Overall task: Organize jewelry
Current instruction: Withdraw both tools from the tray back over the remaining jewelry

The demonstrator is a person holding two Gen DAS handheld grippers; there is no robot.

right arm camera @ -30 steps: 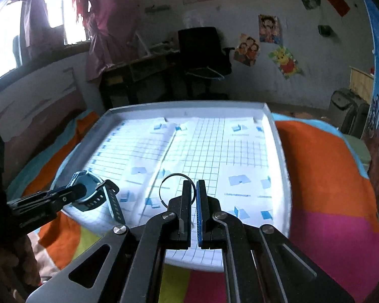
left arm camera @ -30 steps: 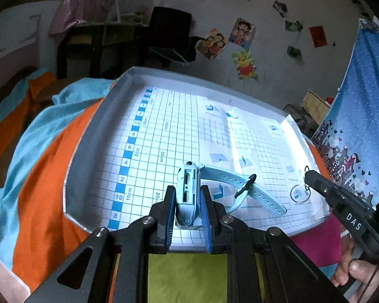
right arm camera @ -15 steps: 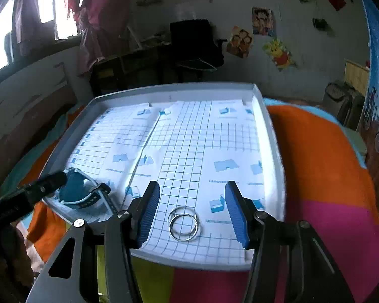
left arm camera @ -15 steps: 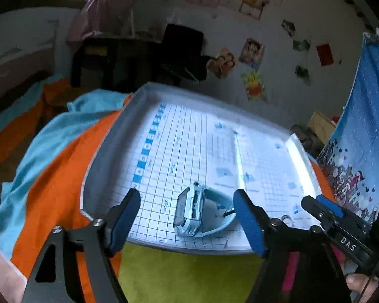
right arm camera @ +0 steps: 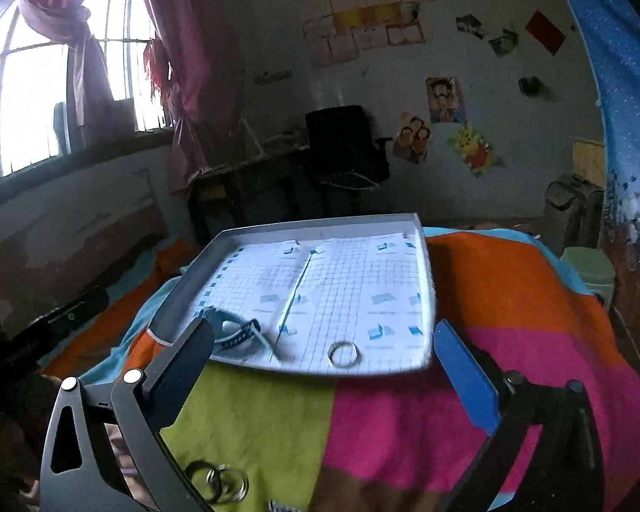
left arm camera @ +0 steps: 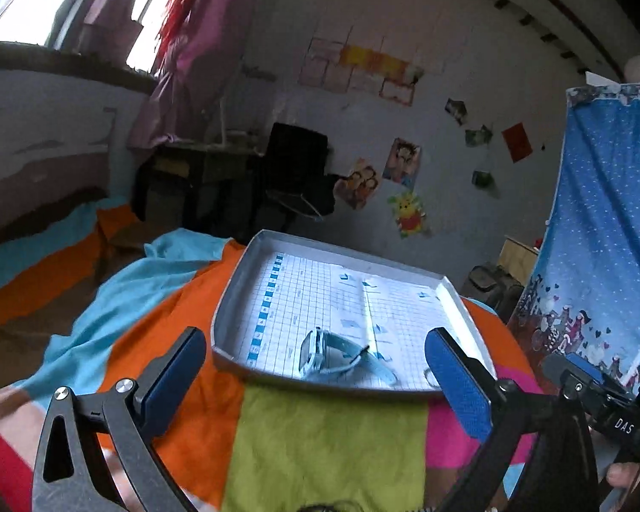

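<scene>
A light blue watch (left arm camera: 320,352) lies near the front edge of the grey tray (left arm camera: 234,298), lined with grid paper. It also shows in the right wrist view (right arm camera: 234,333). A metal ring (right arm camera: 343,353) lies in the tray's front, right of the watch. My left gripper (left arm camera: 315,384) is open and empty, pulled back over the bedspread. My right gripper (right arm camera: 324,371) is open and empty too, back from the tray (right arm camera: 426,281). It shows at the right in the left wrist view (left arm camera: 593,388).
Several loose metal rings (right arm camera: 217,484) lie on the green patch of the bedspread (right arm camera: 405,418) near me. A desk and black chair (left arm camera: 294,175) stand behind the bed. A blue curtain (left arm camera: 606,230) hangs at the right.
Both grippers opened, let go of the watch and the ring in the tray, and drew back and up away from it.
</scene>
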